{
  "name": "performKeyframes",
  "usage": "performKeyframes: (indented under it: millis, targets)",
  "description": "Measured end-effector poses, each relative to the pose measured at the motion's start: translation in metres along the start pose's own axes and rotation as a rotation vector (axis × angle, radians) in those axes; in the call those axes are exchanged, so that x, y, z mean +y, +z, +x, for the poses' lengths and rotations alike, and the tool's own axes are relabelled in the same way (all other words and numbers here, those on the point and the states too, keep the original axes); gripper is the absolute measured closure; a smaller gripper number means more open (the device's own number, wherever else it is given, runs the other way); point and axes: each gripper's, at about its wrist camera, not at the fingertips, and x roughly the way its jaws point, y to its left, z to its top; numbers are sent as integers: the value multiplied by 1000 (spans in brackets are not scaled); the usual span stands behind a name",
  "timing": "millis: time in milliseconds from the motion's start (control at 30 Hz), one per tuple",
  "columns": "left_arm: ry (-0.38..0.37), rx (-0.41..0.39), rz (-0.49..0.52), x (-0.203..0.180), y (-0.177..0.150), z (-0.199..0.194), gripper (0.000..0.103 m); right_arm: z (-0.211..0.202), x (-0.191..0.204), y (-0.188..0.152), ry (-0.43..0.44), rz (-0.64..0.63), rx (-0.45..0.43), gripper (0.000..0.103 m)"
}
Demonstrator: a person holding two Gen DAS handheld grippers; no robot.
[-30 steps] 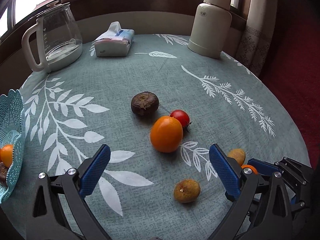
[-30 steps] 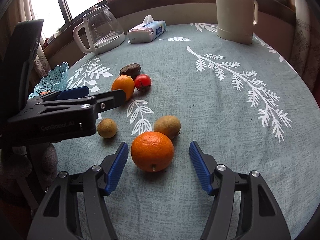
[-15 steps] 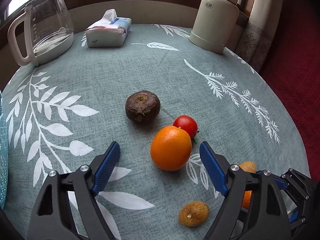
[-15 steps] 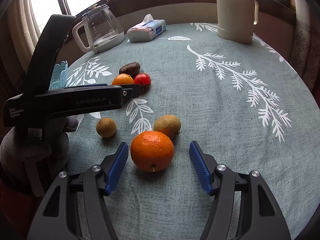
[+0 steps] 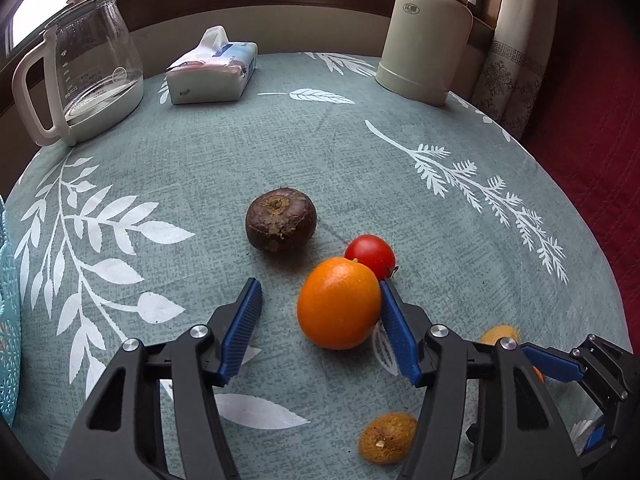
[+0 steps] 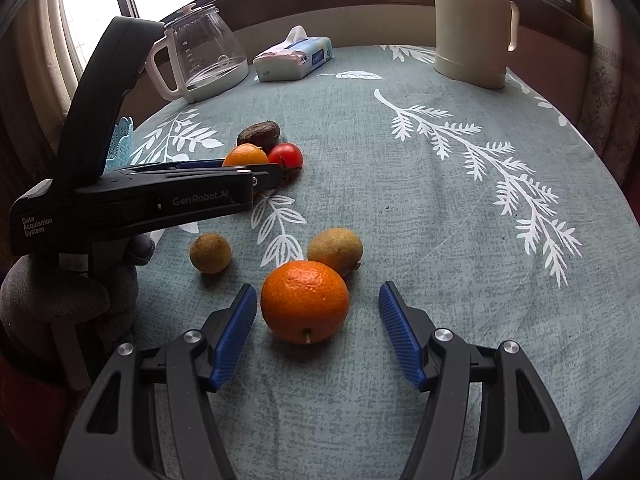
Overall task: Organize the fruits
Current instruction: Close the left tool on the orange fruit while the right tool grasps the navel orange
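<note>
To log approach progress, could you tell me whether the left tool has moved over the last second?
Yes. The left tool has advanced toward the kettle, closing around the smooth orange.

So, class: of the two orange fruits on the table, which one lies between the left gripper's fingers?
The smooth orange fruit beside the red tomato; the left gripper brackets it. The dimpled orange sits at the right gripper.

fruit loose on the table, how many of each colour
Orange: 2, the smooth orange fruit and the dimpled orange
Red: 1, the small red tomato
Dark brown: 1, the wrinkled dark brown fruit
Yellow-brown: 2, the small round one and the larger one
Total: 6
</note>
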Motion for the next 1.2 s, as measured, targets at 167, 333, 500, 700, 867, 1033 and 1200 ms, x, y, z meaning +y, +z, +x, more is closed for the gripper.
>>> performKeyframes:
  millis: [167, 333, 500, 700, 867, 1033, 1200]
  targets:
    - [2, -4, 3, 0, -1, -1, 56, 0, 0, 0, -2, -2, 1, 39]
    - [0, -15, 42, -8, -4, -3, 65, 1, 1, 1, -9, -6, 3, 39]
    - [-16, -28, 21, -4, -7, -6, 65, 1, 1, 1, -12, -4, 4, 41]
    - [-19, -51, -33, 3, -13, -12, 65, 1, 1, 1, -18, -8, 5, 41]
    - [-14, -72, -72, 10, -19, -20, 65, 1, 3, 1, -33, -19, 7, 41]
    - [20, -108, -78, 8, -25, -29, 65, 2, 5, 1, -55, -21, 6, 48]
    - [30, -128, -115, 14, -28, -35, 65, 1, 6, 2, -69, -29, 4, 59]
